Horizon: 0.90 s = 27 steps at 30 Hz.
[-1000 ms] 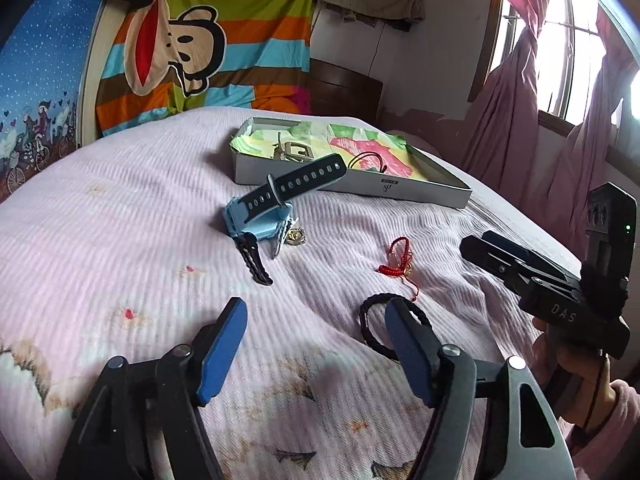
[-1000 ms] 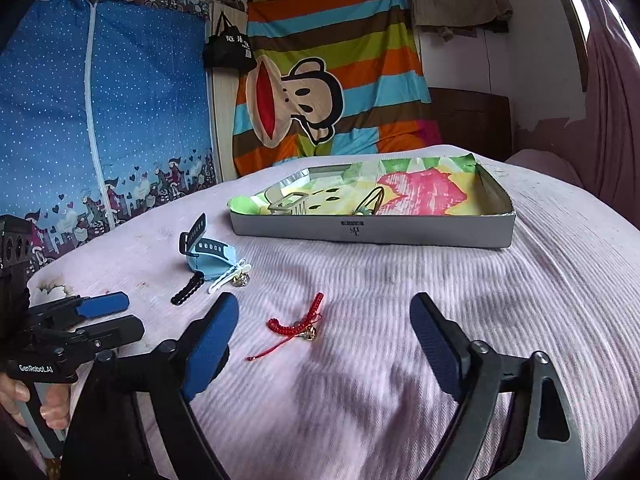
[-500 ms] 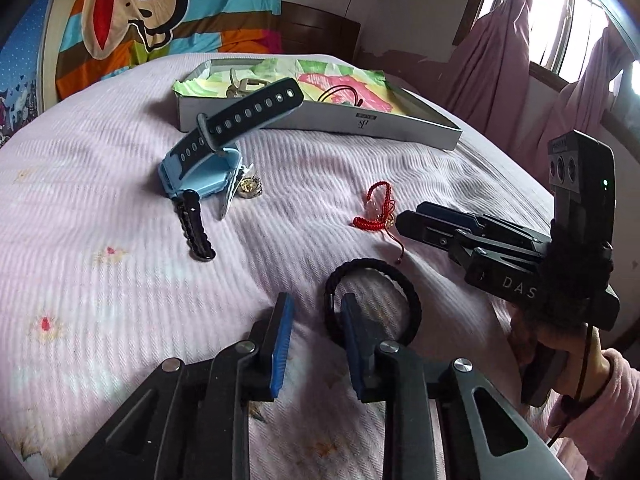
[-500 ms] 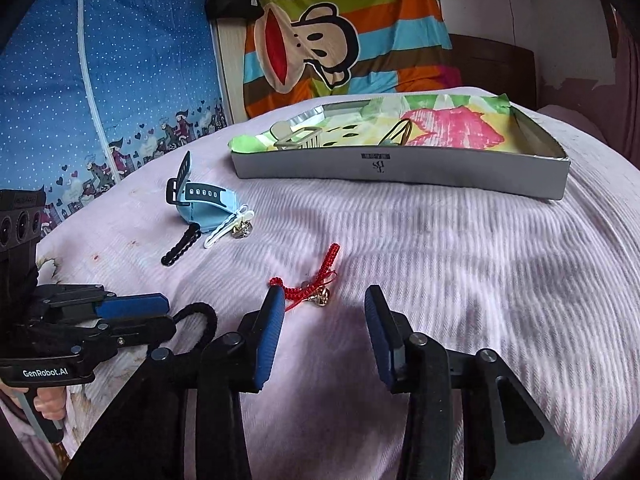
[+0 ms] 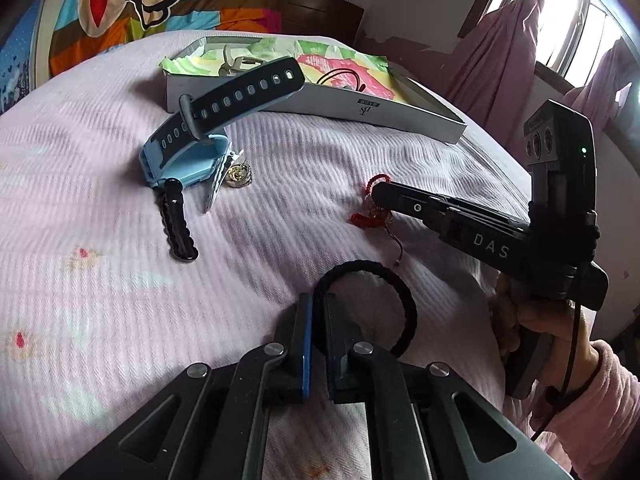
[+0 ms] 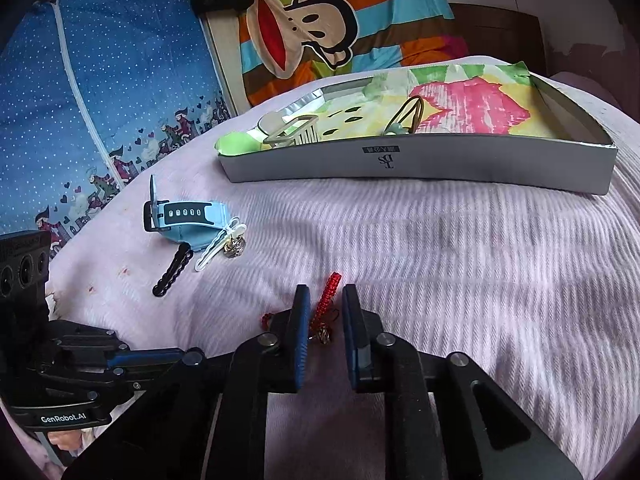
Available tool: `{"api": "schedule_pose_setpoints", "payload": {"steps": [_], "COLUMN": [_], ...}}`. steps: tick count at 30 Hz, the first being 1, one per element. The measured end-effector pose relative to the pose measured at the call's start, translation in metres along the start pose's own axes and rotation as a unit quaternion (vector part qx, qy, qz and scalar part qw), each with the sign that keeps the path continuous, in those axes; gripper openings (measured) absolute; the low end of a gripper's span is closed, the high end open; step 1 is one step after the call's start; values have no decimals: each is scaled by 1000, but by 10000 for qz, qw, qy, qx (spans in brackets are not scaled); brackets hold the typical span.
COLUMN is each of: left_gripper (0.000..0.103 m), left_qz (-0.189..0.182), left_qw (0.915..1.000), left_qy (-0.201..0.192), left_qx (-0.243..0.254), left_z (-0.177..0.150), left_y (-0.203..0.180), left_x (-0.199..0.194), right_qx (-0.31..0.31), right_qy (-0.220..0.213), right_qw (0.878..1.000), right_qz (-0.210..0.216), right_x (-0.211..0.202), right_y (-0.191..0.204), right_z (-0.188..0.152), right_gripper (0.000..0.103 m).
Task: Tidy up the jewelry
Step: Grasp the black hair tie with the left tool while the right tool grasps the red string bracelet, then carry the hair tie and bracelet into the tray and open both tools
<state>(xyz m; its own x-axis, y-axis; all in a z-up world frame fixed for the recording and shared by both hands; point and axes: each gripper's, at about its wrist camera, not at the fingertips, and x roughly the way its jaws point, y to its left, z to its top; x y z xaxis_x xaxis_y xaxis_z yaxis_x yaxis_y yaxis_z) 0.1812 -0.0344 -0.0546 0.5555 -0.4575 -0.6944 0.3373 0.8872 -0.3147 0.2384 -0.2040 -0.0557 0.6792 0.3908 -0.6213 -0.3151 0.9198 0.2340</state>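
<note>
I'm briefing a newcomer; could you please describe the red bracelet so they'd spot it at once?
On the pink bedspread, in front of the grey box, the red bracelet lies between the right gripper's fingers. It is the only red piece, a braided cord with a small metal charm; its neighbours are black or blue.

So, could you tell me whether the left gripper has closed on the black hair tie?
Shut: the left gripper pinches the black hair tie's near edge between its fingers.
</note>
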Motion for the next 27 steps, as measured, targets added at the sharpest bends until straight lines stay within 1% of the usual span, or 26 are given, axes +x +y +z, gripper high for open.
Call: {"api": "schedule_pose_setpoints", "payload": {"steps": [2,6,12,16,22,25,27], "left_gripper": [5,5,5,5,5,5,5], "left_qz": [-3,-28,47,48,10,-4,51], "left_qw": [9999,9985,9949,9935,9923,9912,9905], "left_qy": [-170,-541,-1004,-1136,-1234,-1320,-1367], "left_qx": [21,60,57,1,-79,-116,-112], "left_z": [-2,0,17,33,56,75,91], "left_y": [-1,-8,-16,-18,-22,-24,-26], "left_x": [-8,-22,-42,-50,-54,-56,-56], "right_qx": [-46,-196,-423,-627,-741,-807,-855], "right_qy": [-56,-376,-834,-1006,-1201,-1266,-1304], "right_qw": [10000,9991,9956,9929,9899,9885,9876], "right_qz": [-8,34,3,-99,-141,-164,-184], "right_x": [-2,-17,-42,-59,-84,-94,-98], "right_y": [2,8,19,24,22,18,15], "right_z": [-2,-3,1,11,37,51,63], "right_gripper": [5,4,4,4,4,4,4]}}
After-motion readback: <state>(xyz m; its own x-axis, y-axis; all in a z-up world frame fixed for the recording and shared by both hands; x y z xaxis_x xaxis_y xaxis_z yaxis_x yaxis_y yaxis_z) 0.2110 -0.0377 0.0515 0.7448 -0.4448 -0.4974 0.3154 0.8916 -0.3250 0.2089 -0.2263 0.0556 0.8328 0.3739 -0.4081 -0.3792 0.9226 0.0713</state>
